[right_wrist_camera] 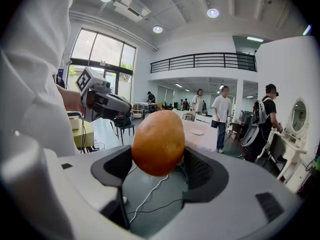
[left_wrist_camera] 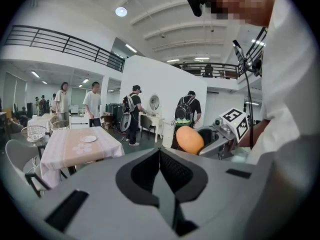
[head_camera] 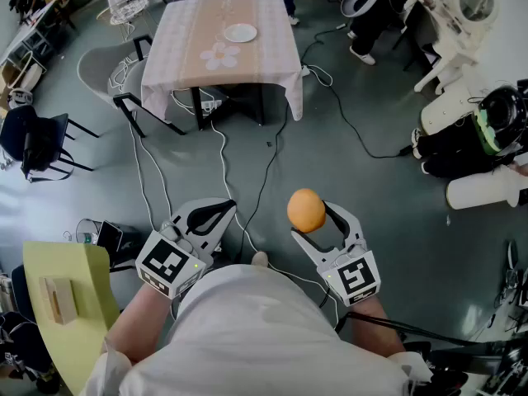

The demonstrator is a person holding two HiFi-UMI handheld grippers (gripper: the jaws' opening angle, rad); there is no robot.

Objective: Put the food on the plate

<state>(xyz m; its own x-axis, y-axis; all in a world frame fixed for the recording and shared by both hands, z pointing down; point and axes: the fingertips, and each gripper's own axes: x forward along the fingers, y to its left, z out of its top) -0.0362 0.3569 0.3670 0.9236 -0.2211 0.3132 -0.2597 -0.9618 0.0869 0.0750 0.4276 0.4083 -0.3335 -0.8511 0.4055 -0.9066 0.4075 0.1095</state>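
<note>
The food (head_camera: 306,210) is a round, orange-brown piece, and I hold it in my right tongs (head_camera: 320,223), up in the air over the grey floor (head_camera: 388,188) in front of my body. In the right gripper view the food (right_wrist_camera: 157,142) sits between the two dark pads of the right tongs (right_wrist_camera: 160,170), which stand wide around it and press on its sides, and most of it rises above the jaws.

My left tongs (head_camera: 216,214) hang beside the right ones, a little apart and at about the same height. Their jaws are closed together with nothing between them, which shows plainly in the left gripper view (left_wrist_camera: 160,159). That view also shows the food (left_wrist_camera: 189,140) off to the right, in the other tongs.

The plate (head_camera: 240,33) is white and lies bare on the bench (head_camera: 264,64), well apart from the food, across a stretch of floor. A pale pink and beige cloth (head_camera: 181,64) with a flower pattern covers the bench. White and black cables (head_camera: 223,151) run over the floor from under the bench toward me. At my left stands a yellow-green chair (head_camera: 82,271) with a small wooden block (head_camera: 59,299) on its seat. Several people (left_wrist_camera: 93,104) stand behind the bench.
</note>
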